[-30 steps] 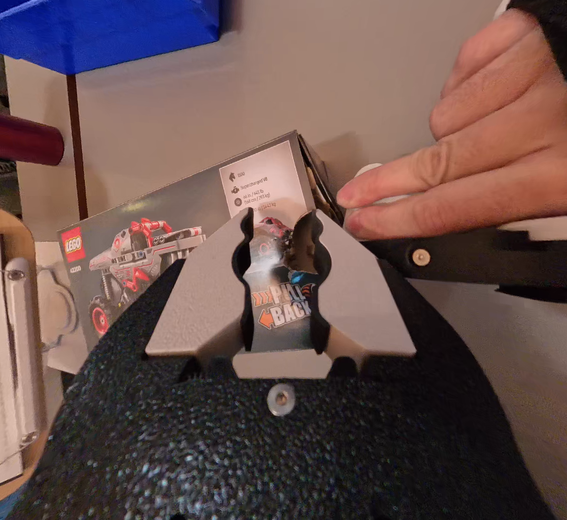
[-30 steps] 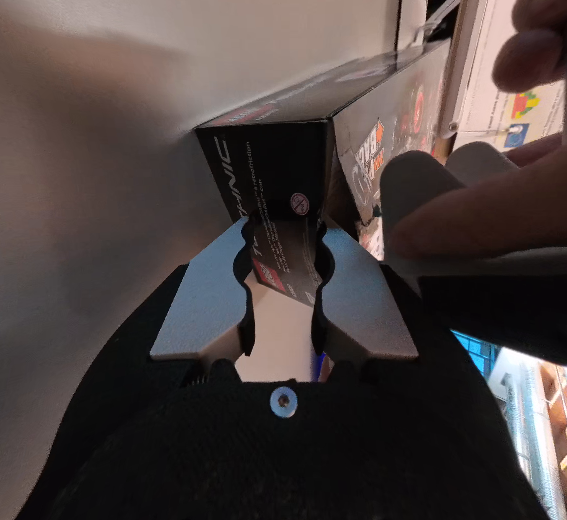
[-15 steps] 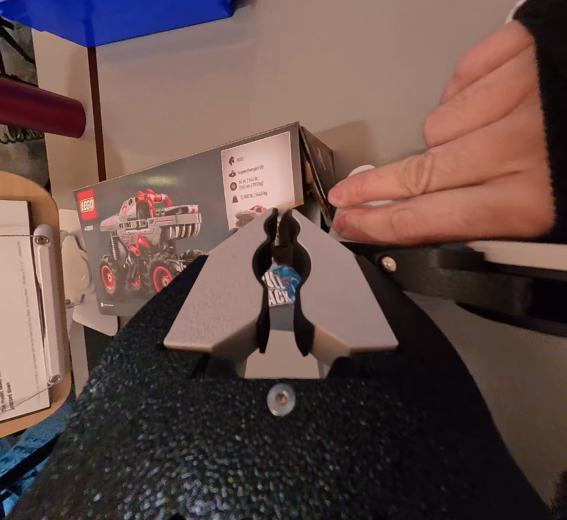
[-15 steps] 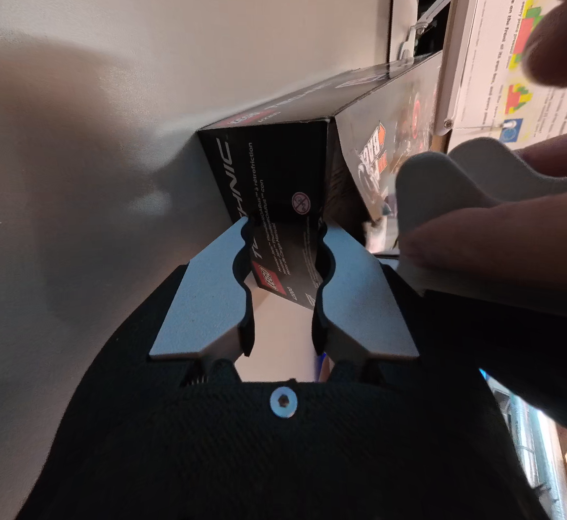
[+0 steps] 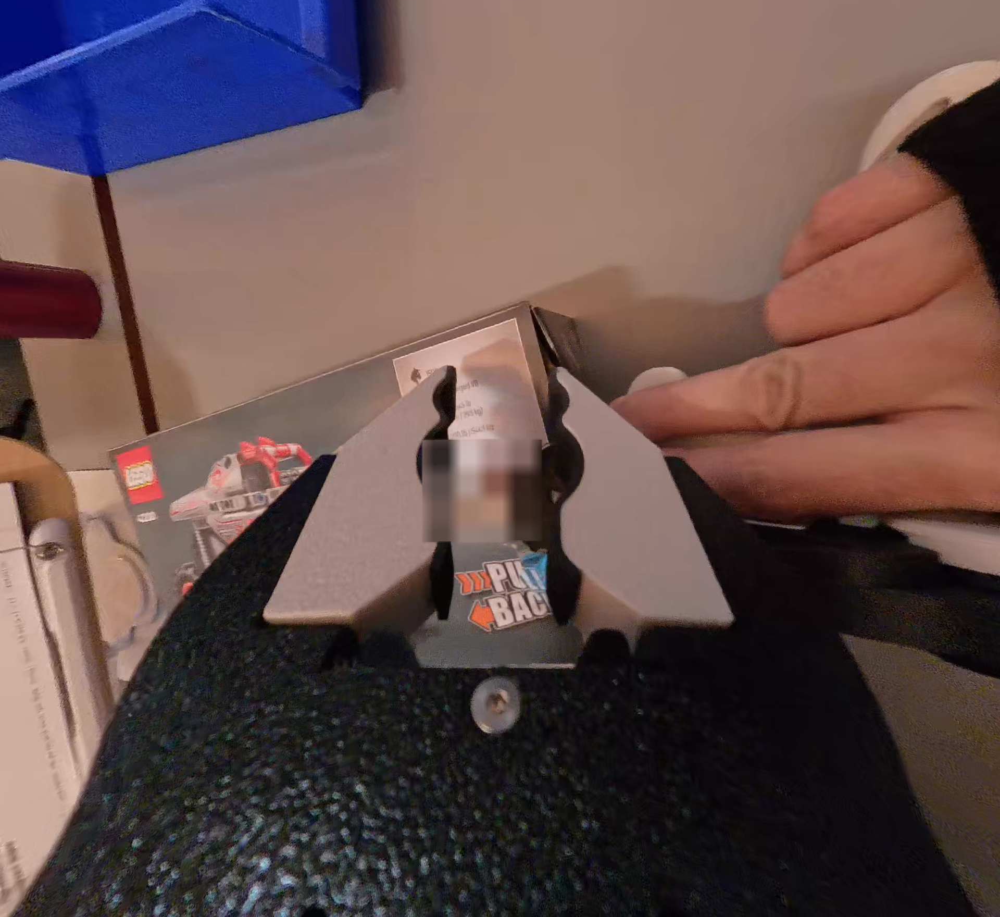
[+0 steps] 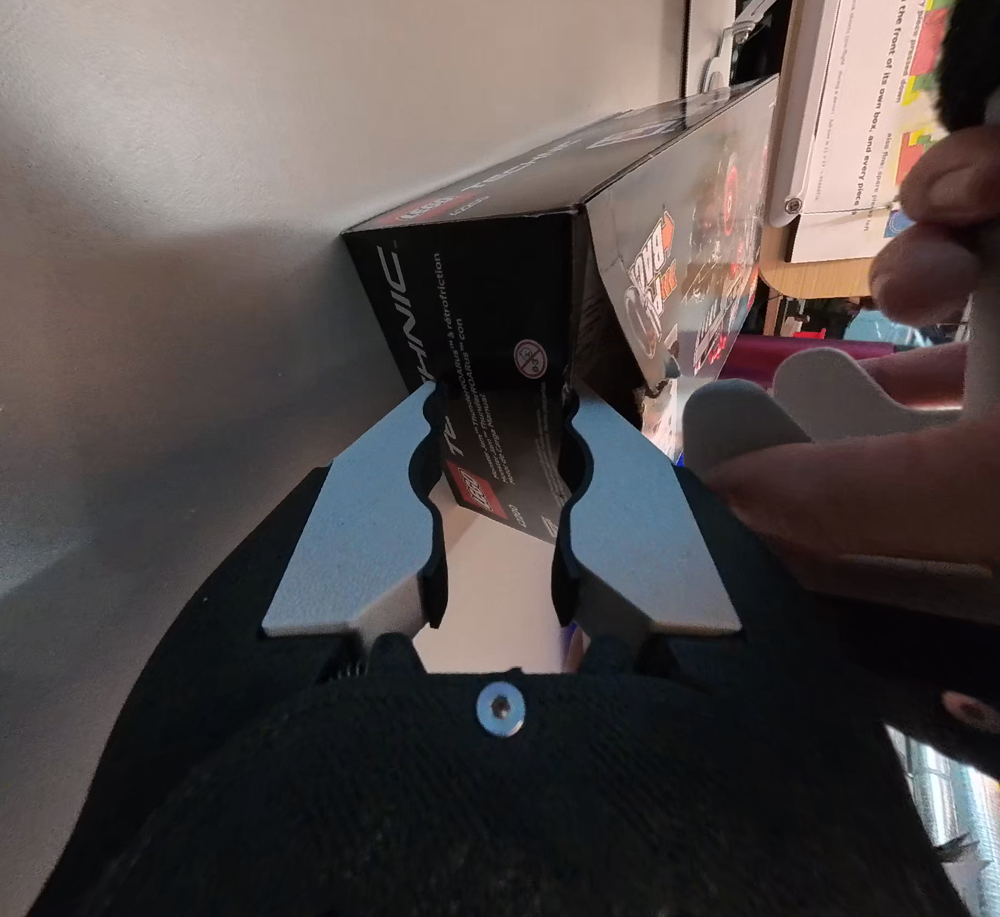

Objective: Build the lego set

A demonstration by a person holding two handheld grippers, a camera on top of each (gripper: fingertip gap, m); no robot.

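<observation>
Box: the Lego box (image 6: pixel 487 328) stands sealed on the desk (image 5: pixel 595 106); long axis from 3 toward 9 o'clock in the left view
Right claw (image 6: pixel 495 463): parted, empty; black end panel at 12 o'clock, nearer
Left claw (image 5: pixel 500 463): parted, empty; facing the front near that end

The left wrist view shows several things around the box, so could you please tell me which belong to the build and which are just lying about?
For the job: lego box; left gripper; right gripper.
Lying about: blue bin; clipboard; dark red cylinder.
</observation>
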